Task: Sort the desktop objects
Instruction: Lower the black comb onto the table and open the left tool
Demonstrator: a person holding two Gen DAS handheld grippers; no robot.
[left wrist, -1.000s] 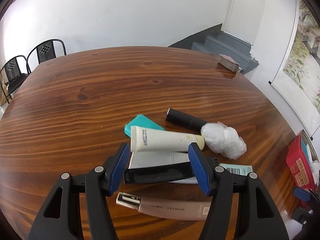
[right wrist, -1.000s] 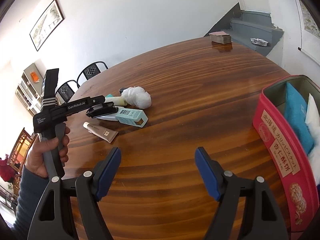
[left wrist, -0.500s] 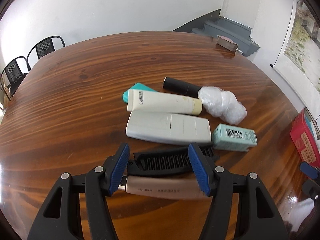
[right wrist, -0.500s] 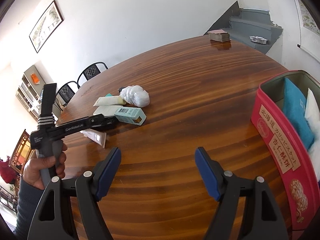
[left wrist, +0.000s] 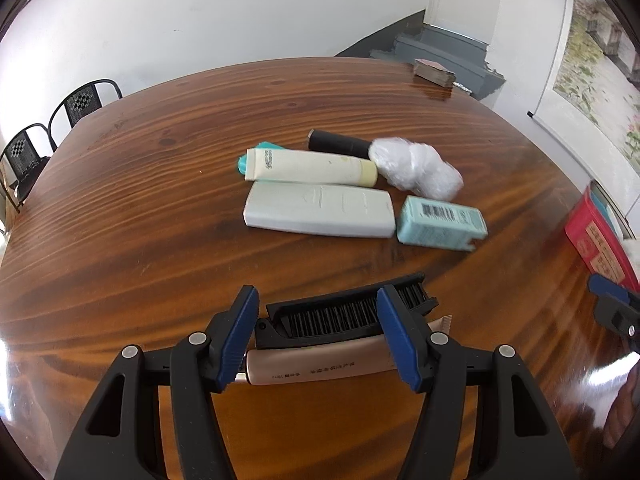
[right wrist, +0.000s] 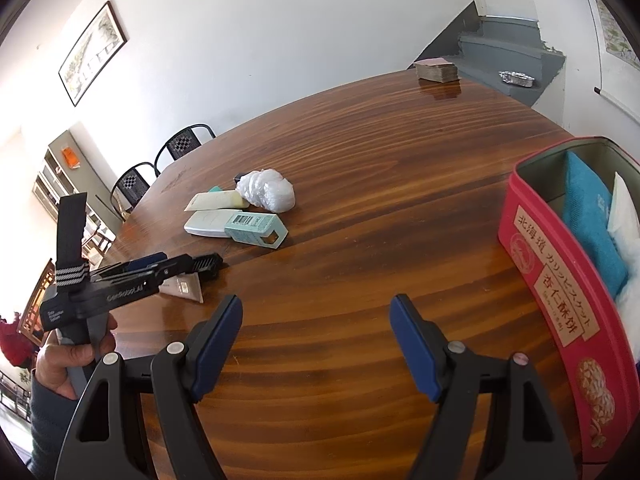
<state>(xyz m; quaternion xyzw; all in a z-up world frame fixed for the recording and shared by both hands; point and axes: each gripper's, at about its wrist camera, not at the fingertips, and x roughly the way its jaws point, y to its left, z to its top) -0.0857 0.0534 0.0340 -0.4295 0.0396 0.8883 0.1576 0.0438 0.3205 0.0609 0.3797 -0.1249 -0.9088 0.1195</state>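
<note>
From the left wrist, the glossy wooden counter [left wrist: 120, 208] under white walls carries a black comb [left wrist: 344, 312] held between the left claw [left wrist: 318, 336], beside a beige tube [left wrist: 316, 368]; from the right wrist, the right claw [right wrist: 316, 344] gapes empty near a red tin [right wrist: 560, 300].

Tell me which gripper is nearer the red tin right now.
Right. The right gripper hovers open over bare table with the red tin just beside it, while the left gripper is across the table, holding the black comb.
</note>
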